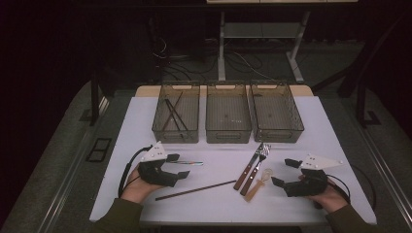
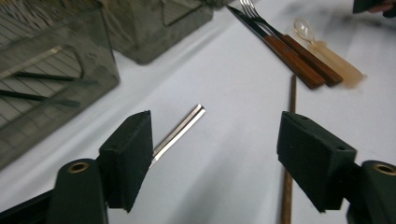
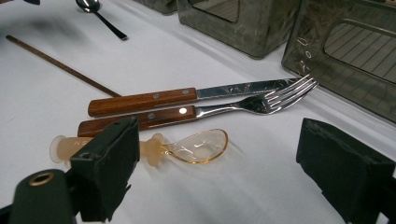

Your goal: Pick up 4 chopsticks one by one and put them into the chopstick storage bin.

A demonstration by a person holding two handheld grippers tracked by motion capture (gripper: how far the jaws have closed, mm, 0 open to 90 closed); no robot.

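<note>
My left gripper (image 1: 180, 165) is low over the table's left front, jaws open (image 2: 215, 154). A metal spoon (image 1: 190, 163) lies between them, its flat handle (image 2: 180, 133) close to the left jaw and its bowl hidden behind that jaw. No pad presses on it. My right gripper (image 1: 281, 172) is at the right front, open and empty (image 3: 219, 163). Just beyond its jaws lie an amber plastic spoon (image 3: 187, 147), a wooden-handled fork (image 3: 210, 112) and a knife (image 3: 187, 95). A brown chopstick (image 1: 194, 190) lies slantwise between the two hands.
Three smoky see-through bins stand in a row at the back: the left one (image 1: 158, 128) holds several dark chopsticks, the middle (image 1: 228, 137) and right (image 1: 297, 127) look bare. A white sheet (image 1: 218, 208) covers the table. Cables trail from both grippers.
</note>
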